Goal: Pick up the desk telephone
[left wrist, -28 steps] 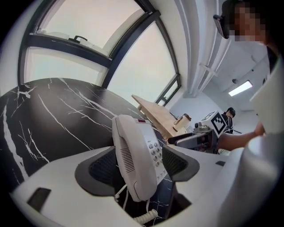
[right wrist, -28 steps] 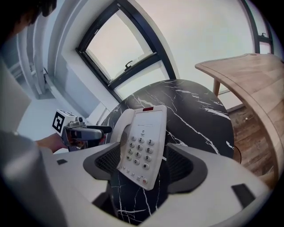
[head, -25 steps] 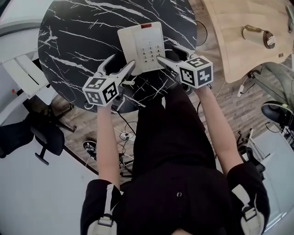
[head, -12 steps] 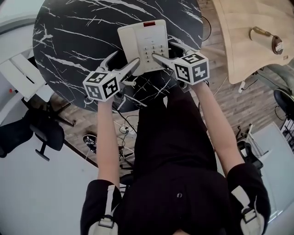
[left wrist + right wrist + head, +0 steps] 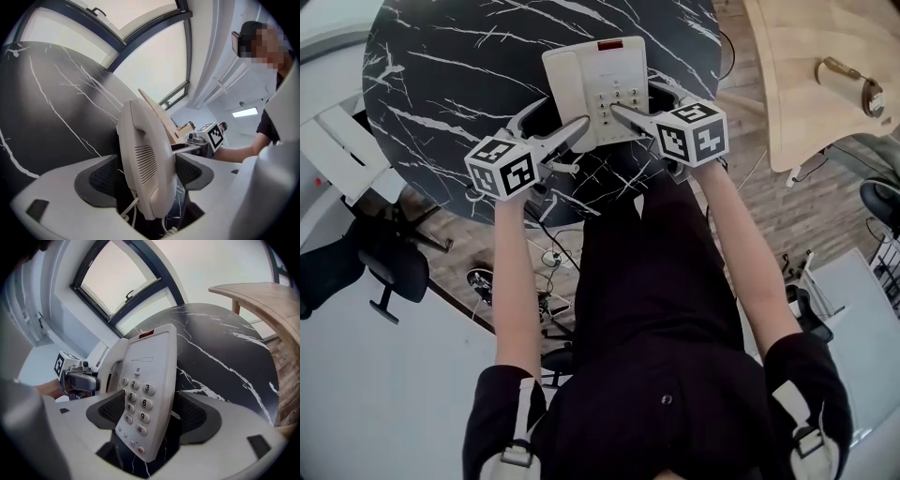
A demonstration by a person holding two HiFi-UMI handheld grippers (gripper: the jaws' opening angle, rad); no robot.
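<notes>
A cream desk telephone (image 5: pixel 598 89) lies on the round black marble table (image 5: pixel 450 66), handset on its left, keypad on its right. My left gripper (image 5: pixel 551 129) reaches in from the near left. In the left gripper view the handset (image 5: pixel 147 154) stands between the wide jaws of this gripper (image 5: pixel 145 177), with a gap on the right and the pads (image 5: pixel 191 171) not pressing. My right gripper (image 5: pixel 639 101) straddles the phone's right edge. In the right gripper view the keypad (image 5: pixel 140 404) stands between that gripper's (image 5: pixel 151 414) spread jaws, with no squeeze visible.
A light wooden table (image 5: pixel 806 75) stands to the right with a small object (image 5: pixel 848 80) on it. A black office chair (image 5: pixel 366 267) sits at lower left. Cables (image 5: pixel 548 258) lie on the floor below the table's near edge.
Both grippers have come down and forward onto the phone. The left jaws now bracket the handset side, and one right finger lies over the keypad.
</notes>
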